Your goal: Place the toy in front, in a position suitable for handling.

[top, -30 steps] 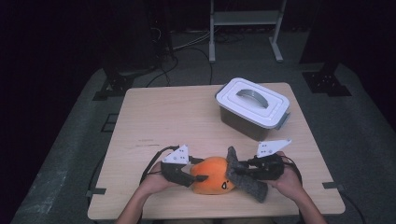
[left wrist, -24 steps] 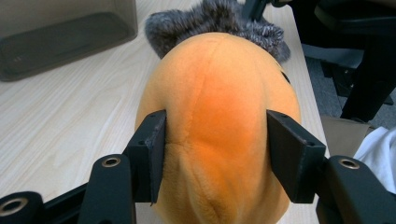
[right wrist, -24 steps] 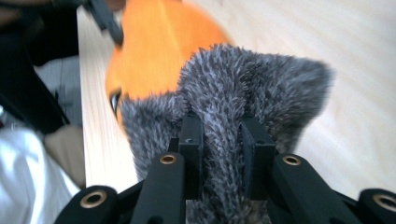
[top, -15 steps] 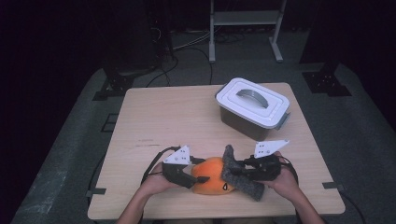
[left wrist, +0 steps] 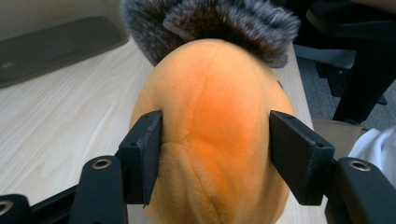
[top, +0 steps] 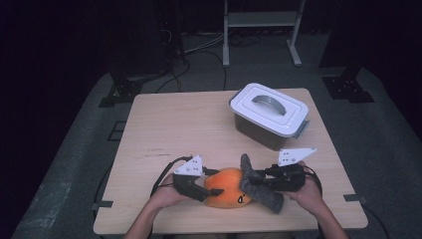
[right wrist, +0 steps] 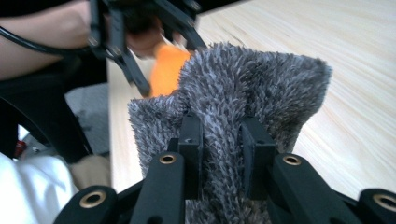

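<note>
Left hand-held gripper point(top: 208, 188) clamps the orange plush toy point(top: 226, 191) at the surface's point(top: 184, 129) near edge, and the right hand-held gripper point(top: 260, 183) pinches its grey furry part point(top: 259, 191). Behind them, well apart, sits a lidded white-topped box point(top: 271, 113), with bare wood between.

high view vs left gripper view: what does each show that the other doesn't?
High view only: the lidded grey bin at the table's far right, the right tool pinching the toy's grey fur, both hands. Left gripper view only: close up, the left tool with its jaws pressed on either side of the orange body. Both: the orange plush toy, its grey fur, the wooden table.
</note>
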`<action>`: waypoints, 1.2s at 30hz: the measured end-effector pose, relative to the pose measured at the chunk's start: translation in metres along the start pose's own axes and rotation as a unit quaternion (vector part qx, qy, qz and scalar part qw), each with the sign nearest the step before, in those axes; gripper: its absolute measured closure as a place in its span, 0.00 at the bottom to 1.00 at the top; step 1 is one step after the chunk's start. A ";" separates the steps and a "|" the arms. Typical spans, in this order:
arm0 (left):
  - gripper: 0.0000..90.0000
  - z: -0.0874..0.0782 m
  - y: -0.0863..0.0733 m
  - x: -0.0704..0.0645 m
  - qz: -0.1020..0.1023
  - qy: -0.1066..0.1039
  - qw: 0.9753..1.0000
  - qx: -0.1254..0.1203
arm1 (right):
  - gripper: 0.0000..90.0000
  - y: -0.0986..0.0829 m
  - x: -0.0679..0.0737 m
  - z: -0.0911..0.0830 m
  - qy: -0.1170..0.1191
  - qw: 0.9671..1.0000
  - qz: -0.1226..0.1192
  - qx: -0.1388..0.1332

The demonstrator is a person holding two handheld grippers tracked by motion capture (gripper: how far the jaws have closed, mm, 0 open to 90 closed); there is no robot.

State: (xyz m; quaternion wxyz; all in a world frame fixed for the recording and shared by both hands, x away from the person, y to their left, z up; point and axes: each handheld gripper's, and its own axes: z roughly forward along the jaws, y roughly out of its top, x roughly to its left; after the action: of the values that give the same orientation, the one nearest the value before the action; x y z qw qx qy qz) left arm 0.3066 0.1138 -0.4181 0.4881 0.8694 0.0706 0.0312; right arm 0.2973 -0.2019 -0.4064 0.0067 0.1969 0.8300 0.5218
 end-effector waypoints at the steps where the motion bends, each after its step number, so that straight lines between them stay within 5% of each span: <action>1: 0.41 0.000 0.000 0.000 0.000 -0.003 1.000 -0.001 | 0.79 0.000 0.002 0.004 0.004 1.000 -0.002 0.010; 5: 0.32 -0.002 0.003 -0.001 -0.026 -0.016 0.999 -0.019 | 0.80 -0.006 0.002 0.010 0.011 0.999 -0.014 0.034; 8: 0.22 0.001 0.004 0.001 -0.040 -0.003 0.999 0.000 | 0.80 -0.010 -0.001 0.006 0.009 0.999 -0.010 0.042; 11: 0.26 0.006 -0.002 0.002 -0.044 -0.003 0.999 0.006 | 0.80 -0.014 -0.007 0.001 0.006 0.999 0.003 0.046; 16: 0.52 0.004 0.004 -0.003 0.014 0.037 0.999 -0.007 | 0.82 -0.002 -0.004 -0.004 -0.013 1.000 -0.003 0.017; 18: 0.54 0.006 0.007 -0.009 0.047 0.060 0.997 -0.009 | 0.82 0.007 -0.001 -0.005 -0.011 1.000 -0.009 -0.012; 20: 0.54 0.008 0.009 -0.012 0.063 0.068 0.996 0.001 | 0.82 0.012 0.002 -0.002 -0.023 0.999 -0.022 -0.010; 27: 0.49 0.004 0.001 -0.005 0.034 0.042 0.999 0.004 | 0.82 -0.003 -0.006 0.002 -0.023 0.999 -0.011 0.023; 31: 0.32 0.008 0.003 -0.002 -0.003 0.039 0.999 0.000 | 0.82 -0.001 -0.002 0.001 -0.036 0.999 -0.015 0.029; 33: 0.36 0.009 0.003 -0.004 0.004 0.038 0.999 -0.006 | 0.83 0.006 0.002 0.000 -0.048 0.998 -0.025 0.015; 36: 0.43 0.010 0.006 -0.010 0.040 0.035 0.999 0.000 | 0.82 0.017 0.008 -0.002 -0.044 0.998 -0.035 -0.015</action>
State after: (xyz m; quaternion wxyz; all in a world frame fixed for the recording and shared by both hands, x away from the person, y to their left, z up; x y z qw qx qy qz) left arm 0.2983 0.1011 -0.4182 0.4839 0.8697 0.0531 0.0814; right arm 0.2946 -0.1945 -0.3885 0.0642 0.1908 0.8274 0.5243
